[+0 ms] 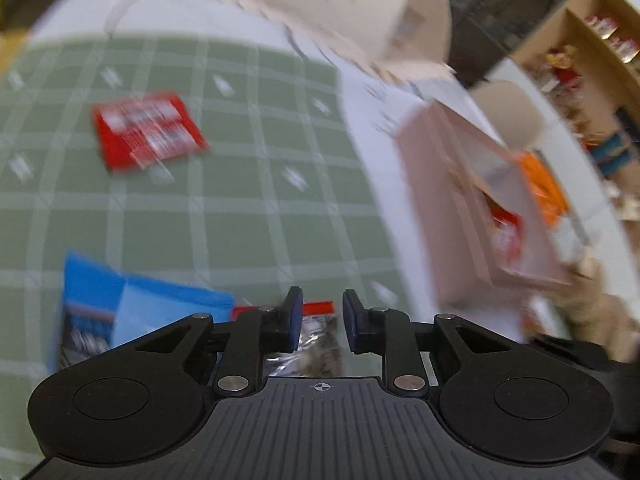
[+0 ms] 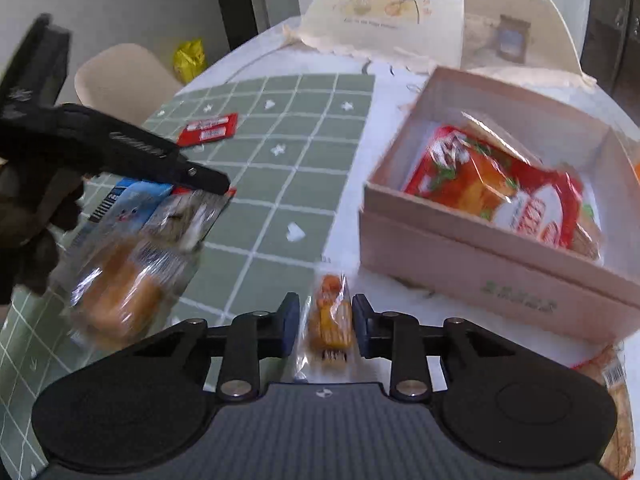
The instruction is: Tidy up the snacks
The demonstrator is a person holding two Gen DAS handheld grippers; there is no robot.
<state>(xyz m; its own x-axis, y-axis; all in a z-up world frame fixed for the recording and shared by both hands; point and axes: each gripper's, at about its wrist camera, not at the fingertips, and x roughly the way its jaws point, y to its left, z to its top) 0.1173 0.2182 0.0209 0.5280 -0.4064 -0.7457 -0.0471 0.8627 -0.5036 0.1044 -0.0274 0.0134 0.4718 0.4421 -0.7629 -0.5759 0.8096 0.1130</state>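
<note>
My right gripper (image 2: 325,322) has its jaws around a small orange snack pack (image 2: 330,320) in clear wrap; the pads look to touch its sides. My left gripper (image 1: 321,320) is over a clear, red-topped packet (image 1: 318,340), jaws apart around its top; in the right wrist view its tip (image 2: 208,180) sits on that packet (image 2: 188,216). A pink box (image 2: 480,264) at right holds a red-orange bag (image 2: 500,188); it also shows in the left wrist view (image 1: 460,200). A red wrapper (image 1: 148,132) (image 2: 208,130) and a blue pack (image 1: 120,312) (image 2: 132,200) lie on the green checked mat (image 1: 240,200).
A clear-wrapped bun (image 2: 124,296) lies on the mat at left. A cream mesh food cover (image 2: 400,8) stands at the back of the table. A beige chair (image 2: 124,76) stands at left. Shelves with goods (image 1: 592,72) are beyond the table. Another wrapped snack (image 2: 616,380) lies at the right edge.
</note>
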